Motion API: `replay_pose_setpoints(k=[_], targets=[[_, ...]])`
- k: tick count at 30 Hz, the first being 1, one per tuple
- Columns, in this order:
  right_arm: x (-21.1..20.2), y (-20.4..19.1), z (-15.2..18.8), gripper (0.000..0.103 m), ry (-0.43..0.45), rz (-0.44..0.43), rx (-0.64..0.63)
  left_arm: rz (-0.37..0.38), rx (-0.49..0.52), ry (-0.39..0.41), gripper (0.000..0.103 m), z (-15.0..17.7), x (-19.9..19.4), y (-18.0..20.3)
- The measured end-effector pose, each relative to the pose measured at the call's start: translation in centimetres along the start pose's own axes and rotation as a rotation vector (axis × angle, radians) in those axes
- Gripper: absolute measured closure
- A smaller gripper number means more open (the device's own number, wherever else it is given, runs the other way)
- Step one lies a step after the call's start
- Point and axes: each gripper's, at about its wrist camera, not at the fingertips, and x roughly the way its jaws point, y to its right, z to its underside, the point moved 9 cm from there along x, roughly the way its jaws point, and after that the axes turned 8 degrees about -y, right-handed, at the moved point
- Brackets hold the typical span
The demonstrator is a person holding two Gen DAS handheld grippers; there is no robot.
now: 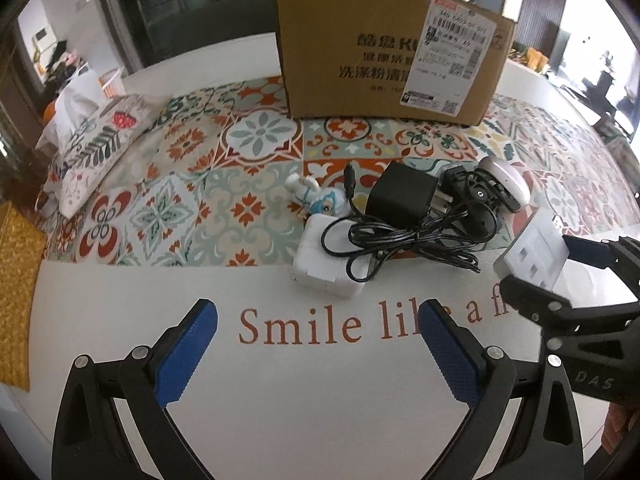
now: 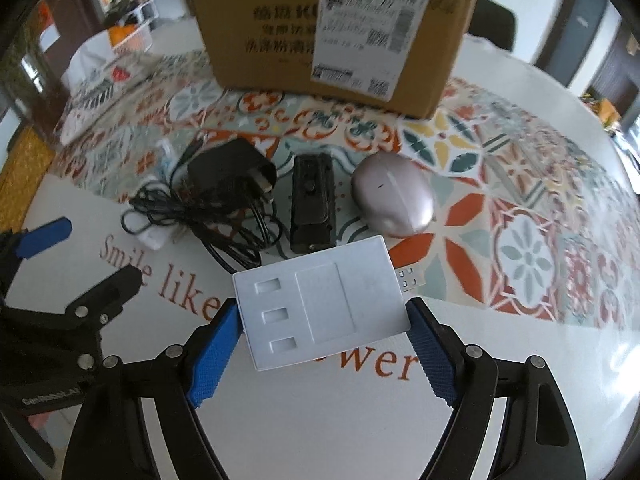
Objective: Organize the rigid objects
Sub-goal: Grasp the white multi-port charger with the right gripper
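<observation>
While a cardboard box stands at the far side of the patterned tablecloth, a cluster of electronics crowds the ground before it: a black adapter with tangled cord, a black device, a pinkish mouse, a white charger and a small figurine. Nearest, the right gripper clamps a flat white hub between its blue pads, its USB plug jutting right. The left gripper hovers wide open over bare cloth, holding nothing.
</observation>
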Motion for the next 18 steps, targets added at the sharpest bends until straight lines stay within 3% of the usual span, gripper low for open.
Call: replay_pose_setpoints(k=[7,18], targets=[[-1.4,-0.6,0.9,0.021,0.054,0.044,0.106,-0.003,0.132,0.073,0.007,-0.6,-0.1,-0.2],[1.0,-1.0,2.8,0.021,-0.005,0.055,0.155,-0.01,0.224,0.103,0.027,-1.0,2.4,0.5]])
